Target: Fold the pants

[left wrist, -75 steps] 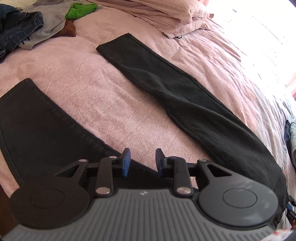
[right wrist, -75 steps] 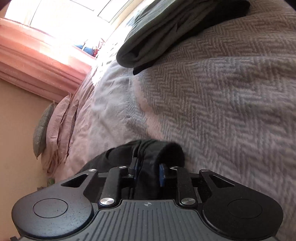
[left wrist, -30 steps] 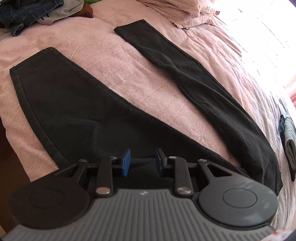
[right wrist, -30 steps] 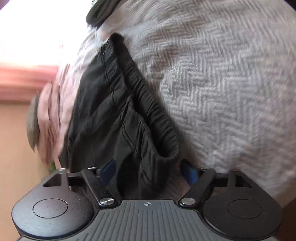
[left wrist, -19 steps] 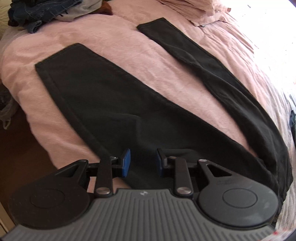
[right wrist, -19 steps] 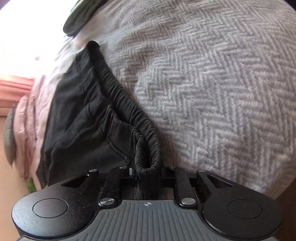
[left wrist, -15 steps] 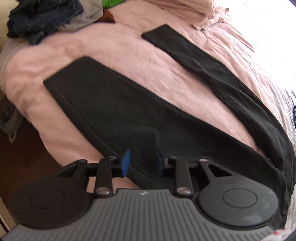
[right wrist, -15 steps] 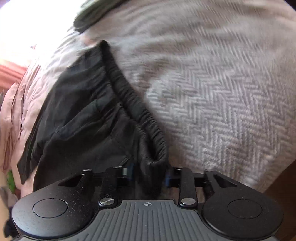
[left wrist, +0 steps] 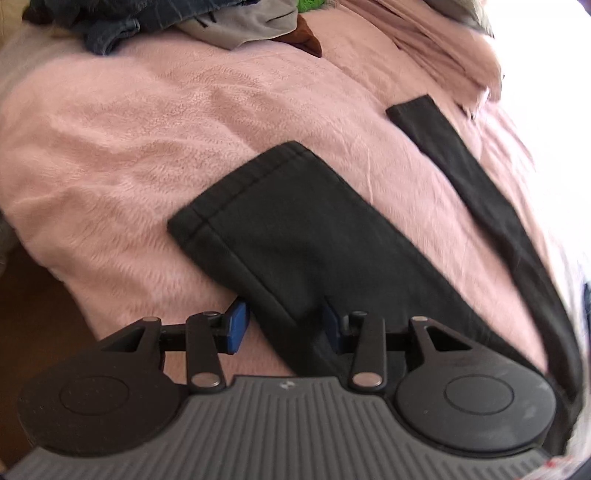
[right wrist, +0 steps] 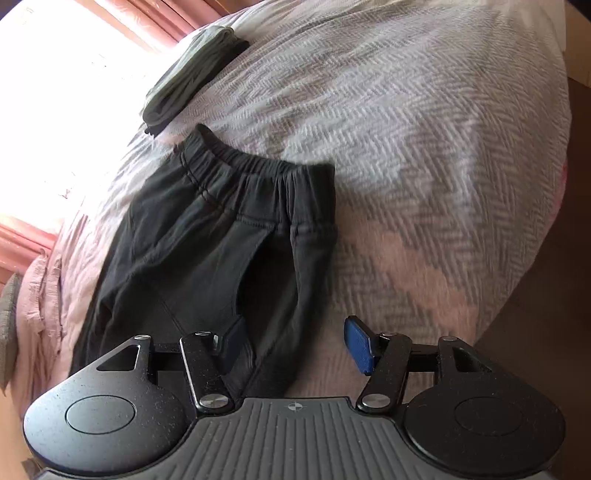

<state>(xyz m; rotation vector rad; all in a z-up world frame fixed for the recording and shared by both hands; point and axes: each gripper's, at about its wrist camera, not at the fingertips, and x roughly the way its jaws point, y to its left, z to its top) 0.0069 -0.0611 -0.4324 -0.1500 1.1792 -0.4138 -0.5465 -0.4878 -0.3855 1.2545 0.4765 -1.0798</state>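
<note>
Pants of matte black cotton lie flat; left claw and right claw gape, released.

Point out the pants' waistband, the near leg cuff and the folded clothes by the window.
waistband [right wrist: 255, 166], right wrist view, gathered elastic
near leg cuff [left wrist: 236, 184], left wrist view, stitched hem
folded clothes [right wrist: 192, 74], right wrist view, top of stack

One pair of black pants, two grippers, one folded garment and one clothes heap are counted.
</note>
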